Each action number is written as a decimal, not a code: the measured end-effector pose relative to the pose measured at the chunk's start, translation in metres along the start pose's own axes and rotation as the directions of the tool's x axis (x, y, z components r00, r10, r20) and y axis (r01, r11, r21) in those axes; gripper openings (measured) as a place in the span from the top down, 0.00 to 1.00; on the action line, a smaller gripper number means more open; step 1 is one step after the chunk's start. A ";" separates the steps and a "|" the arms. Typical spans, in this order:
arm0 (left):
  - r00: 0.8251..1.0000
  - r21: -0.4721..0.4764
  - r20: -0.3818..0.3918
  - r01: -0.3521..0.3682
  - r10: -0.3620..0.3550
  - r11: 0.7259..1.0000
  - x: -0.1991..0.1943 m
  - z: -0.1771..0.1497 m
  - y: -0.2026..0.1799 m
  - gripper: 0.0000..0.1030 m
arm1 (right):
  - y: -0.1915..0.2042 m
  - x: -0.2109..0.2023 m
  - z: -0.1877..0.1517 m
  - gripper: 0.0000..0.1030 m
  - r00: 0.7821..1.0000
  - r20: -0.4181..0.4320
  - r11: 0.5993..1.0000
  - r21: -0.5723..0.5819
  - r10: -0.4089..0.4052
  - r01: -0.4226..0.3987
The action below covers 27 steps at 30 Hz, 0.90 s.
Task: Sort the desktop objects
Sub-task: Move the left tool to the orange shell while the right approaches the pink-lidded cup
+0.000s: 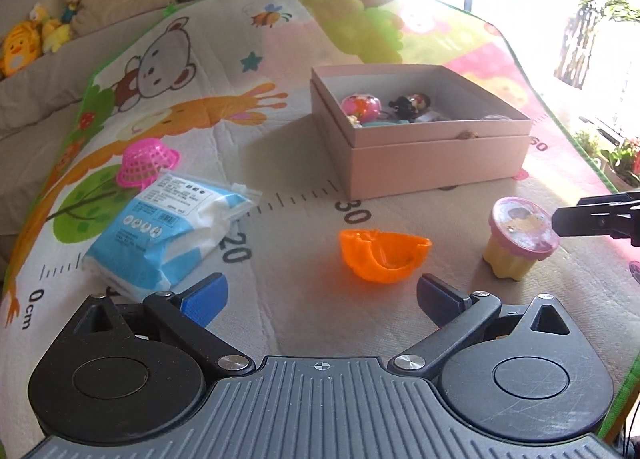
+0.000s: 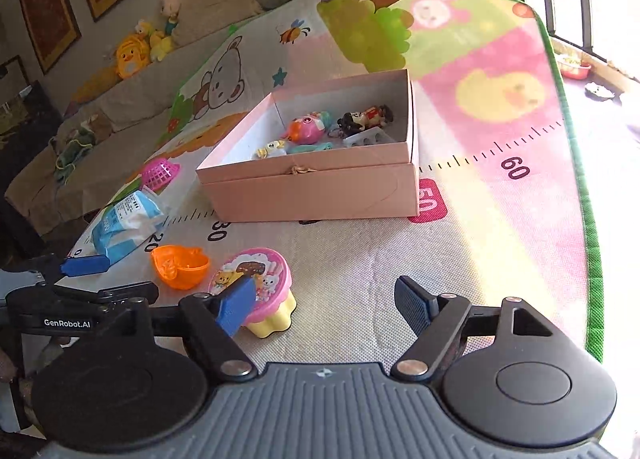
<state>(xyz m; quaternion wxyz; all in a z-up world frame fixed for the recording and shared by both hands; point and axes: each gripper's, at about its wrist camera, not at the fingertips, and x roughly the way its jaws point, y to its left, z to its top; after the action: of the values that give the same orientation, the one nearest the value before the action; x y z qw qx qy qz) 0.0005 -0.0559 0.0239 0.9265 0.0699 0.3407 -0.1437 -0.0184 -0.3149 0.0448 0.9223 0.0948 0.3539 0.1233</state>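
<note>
- Our left gripper [image 1: 322, 301] is wide open, with its two blue fingers far apart and nothing between them.
- Just past those fingers sits an orange cup [image 1: 382, 257] tipped on its side on the play mat [image 1: 280, 139].
- Our right gripper [image 2: 324, 301] is wide open too and holds nothing.
- Its left blue finger [image 2: 236, 305] is in front of a little yellow tub with a pink lid [image 2: 260, 291]. We cannot tell if the finger touches it. The tub stands upright, and the lid has cartoon animals on it.
- The orange cup is just beside the tub, between our two grippers.
- To the left of the cup lies a blue and white bag of wipes [image 1: 164, 231], flat on the mat.
- A pink basket [image 1: 146, 161] sits upside down right behind the bag, touching its far end.
- Farther back is an open pink box [image 1: 436, 151]. It rests on the mat near the numbers of a printed ruler.
- Inside the box we see a round pink toy [image 2: 308, 127], a dark little doll [image 2: 366, 117], a white and yellow toy [image 2: 272, 149] and a few more small bits we cannot make out.
- Past the mat is a grey sofa [image 2: 132, 99] with yellow stuffed toys [image 2: 130, 53] and cushions on it.
</note>
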 end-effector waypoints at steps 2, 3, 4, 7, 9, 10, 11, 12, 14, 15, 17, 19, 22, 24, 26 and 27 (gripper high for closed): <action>1.000 0.042 0.017 0.022 -0.023 0.999 0.002 -0.001 -0.011 0.00 | 0.005 -0.005 -0.003 0.22 1.000 0.014 0.999 -0.049 0.001 0.000; 1.000 0.056 0.014 0.021 -0.022 0.998 0.007 0.000 -0.018 0.00 | 0.010 -0.006 -0.004 0.22 1.000 0.020 0.997 -0.083 -0.010 0.011; 1.000 0.063 0.009 0.019 -0.019 0.998 0.011 0.001 -0.022 0.00 | 0.013 -0.007 -0.005 0.22 0.999 0.026 0.994 -0.107 -0.020 0.023; 1.000 0.056 0.000 -0.002 0.002 0.998 0.028 0.008 -0.030 0.00 | 0.024 -0.009 -0.006 0.22 0.998 0.048 0.985 -0.165 -0.051 0.058; 1.000 0.061 -0.001 -0.019 0.019 0.998 0.034 0.012 -0.031 0.00 | 0.027 -0.014 -0.008 0.22 0.997 0.062 0.980 -0.187 -0.055 0.066; 1.000 0.076 0.009 -0.026 0.025 0.997 0.033 0.012 -0.030 0.00 | 0.029 -0.016 -0.009 0.21 0.996 0.069 0.977 -0.201 -0.059 0.072; 0.999 0.095 0.032 -0.035 0.032 0.995 0.029 0.013 -0.029 0.00 | 0.030 -0.019 -0.010 0.19 0.995 0.076 0.974 -0.214 -0.065 0.080; 0.996 0.117 0.067 -0.063 0.055 0.991 0.024 0.013 -0.026 0.00 | 0.030 -0.020 -0.012 0.17 0.994 0.084 0.971 -0.223 -0.072 0.089; 0.980 0.138 0.140 -0.158 0.139 0.978 0.015 0.014 -0.014 0.00 | 0.029 -0.022 -0.015 0.15 0.992 0.096 0.968 -0.226 -0.084 0.104; 0.969 0.133 0.164 -0.207 0.185 0.969 0.013 0.015 -0.004 0.00 | 0.027 -0.021 -0.017 0.15 0.992 0.092 0.970 -0.220 -0.087 0.105; 0.950 0.106 0.160 -0.286 0.268 0.952 0.016 0.018 0.021 0.00 | 0.023 -0.015 -0.018 0.15 0.993 0.077 0.976 -0.192 -0.091 0.105; 0.931 0.072 0.104 -0.358 0.350 0.931 0.028 0.021 0.050 0.00 | 0.022 -0.012 -0.019 0.15 0.993 0.072 0.979 -0.174 -0.090 0.102; 0.936 0.023 0.002 -0.353 0.353 0.935 0.043 0.022 0.080 0.00 | 0.023 -0.008 -0.021 0.15 0.996 0.069 0.985 -0.157 -0.064 0.075; 0.963 -0.038 -0.021 -0.269 0.269 0.962 0.044 0.022 0.083 0.00 | 0.024 -0.006 -0.022 0.14 0.997 0.064 0.987 -0.148 -0.052 0.061; 0.983 -0.037 0.001 -0.184 0.184 0.982 0.044 0.024 0.072 0.00 | 0.024 -0.003 -0.023 0.14 0.998 0.053 0.989 -0.141 -0.046 0.053; 0.990 -0.016 0.021 -0.139 0.139 0.990 0.044 0.023 0.060 0.00 | 0.025 -0.002 -0.023 0.14 0.998 0.049 0.989 -0.140 -0.048 0.055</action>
<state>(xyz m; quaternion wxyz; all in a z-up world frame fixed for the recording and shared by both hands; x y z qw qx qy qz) 0.0651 -0.0140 0.0149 0.9384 0.0853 0.3259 -0.0772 -0.0393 -0.2898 0.0352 0.9373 0.0230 0.3256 0.1220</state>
